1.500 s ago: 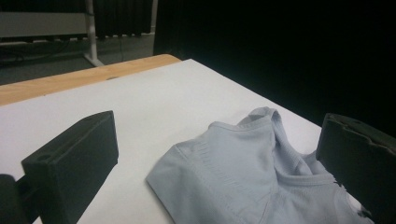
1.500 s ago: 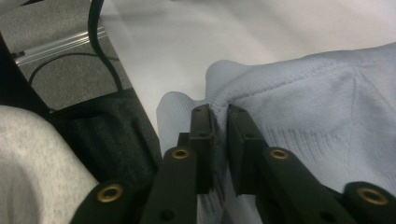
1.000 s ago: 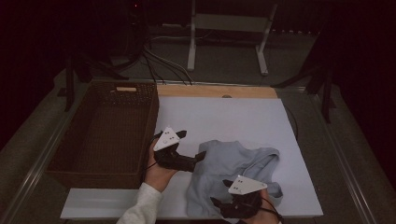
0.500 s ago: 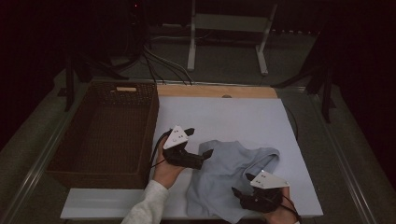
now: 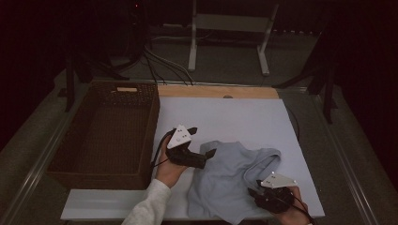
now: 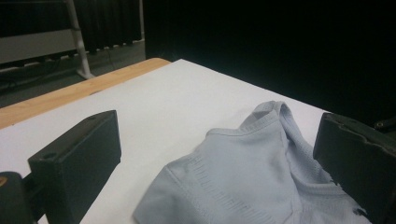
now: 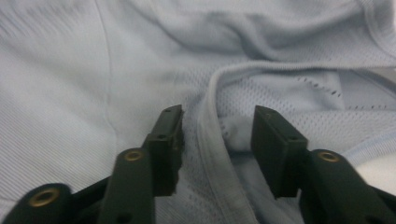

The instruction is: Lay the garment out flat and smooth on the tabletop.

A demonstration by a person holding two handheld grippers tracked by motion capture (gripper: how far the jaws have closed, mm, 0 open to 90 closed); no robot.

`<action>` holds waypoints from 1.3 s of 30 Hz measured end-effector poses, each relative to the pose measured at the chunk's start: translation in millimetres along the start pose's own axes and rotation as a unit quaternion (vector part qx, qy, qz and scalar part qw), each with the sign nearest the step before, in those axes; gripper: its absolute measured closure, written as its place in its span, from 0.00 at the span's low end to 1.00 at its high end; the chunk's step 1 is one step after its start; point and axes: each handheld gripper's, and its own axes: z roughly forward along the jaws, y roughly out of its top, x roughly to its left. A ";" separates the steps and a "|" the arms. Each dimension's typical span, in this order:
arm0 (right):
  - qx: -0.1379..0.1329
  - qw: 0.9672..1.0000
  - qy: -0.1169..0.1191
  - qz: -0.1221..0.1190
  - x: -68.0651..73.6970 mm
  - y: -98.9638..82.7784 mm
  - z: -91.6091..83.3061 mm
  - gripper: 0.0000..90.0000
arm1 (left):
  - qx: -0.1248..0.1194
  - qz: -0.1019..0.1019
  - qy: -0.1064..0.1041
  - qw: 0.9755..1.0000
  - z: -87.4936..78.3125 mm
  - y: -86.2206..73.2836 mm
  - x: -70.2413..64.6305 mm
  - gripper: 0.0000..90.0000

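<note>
A pale blue garment (image 5: 230, 173) lies crumpled on the white table top (image 5: 234, 117), toward the front. My left gripper (image 5: 206, 157) hovers at the garment's left edge, open. In the left gripper view its jaws (image 6: 219, 135) stand wide apart, with the garment (image 6: 243, 172) below and beyond them. My right gripper (image 5: 254, 192) is down on the garment's front right corner. In the right gripper view its jaws (image 7: 217, 126) have just been closing and straddle a ribbed hem (image 7: 210, 140) of the garment (image 7: 140, 56). A gap still shows beside each pad.
A brown wicker basket (image 5: 150, 122) stands against the table's left side. A wooden strip (image 5: 216, 91) runs along the far edge. Beyond it are white stand legs (image 5: 192, 47) and cables (image 5: 159, 65) on the floor. The far half of the table is bare white.
My right gripper has slid right along the garment's front edge and sunk onto the cloth, its jaws narrower. The left gripper has barely shifted.
</note>
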 end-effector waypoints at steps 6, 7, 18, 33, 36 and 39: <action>0.017 0.999 0.005 -0.033 1.4 -0.6 -0.8 0.89 | 0.006 0.006 -0.002 1.000 4.9 1.9 -0.1 0.02; 0.020 0.999 0.004 -0.040 1.4 -0.6 -0.9 0.91 | 0.005 0.005 -0.002 1.000 5.7 2.1 0.2 0.02; 0.011 0.999 -0.020 -0.025 -12.6 -2.4 -9.9 0.98 | 0.009 0.005 0.003 1.000 10.8 0.7 3.2 0.02; -0.004 0.994 -0.102 0.025 -48.5 -11.4 -20.0 0.99 | 0.021 -0.001 -0.008 1.000 27.0 -5.0 0.8 0.02; -0.006 0.992 -0.120 0.041 -57.0 -12.9 -20.4 0.99 | 0.021 -0.001 -0.009 1.000 27.6 -5.1 -0.2 0.02; -0.009 0.990 -0.130 0.052 -62.0 -14.2 -20.6 0.99 | 0.021 0.000 -0.010 1.000 27.6 -4.9 -0.3 0.02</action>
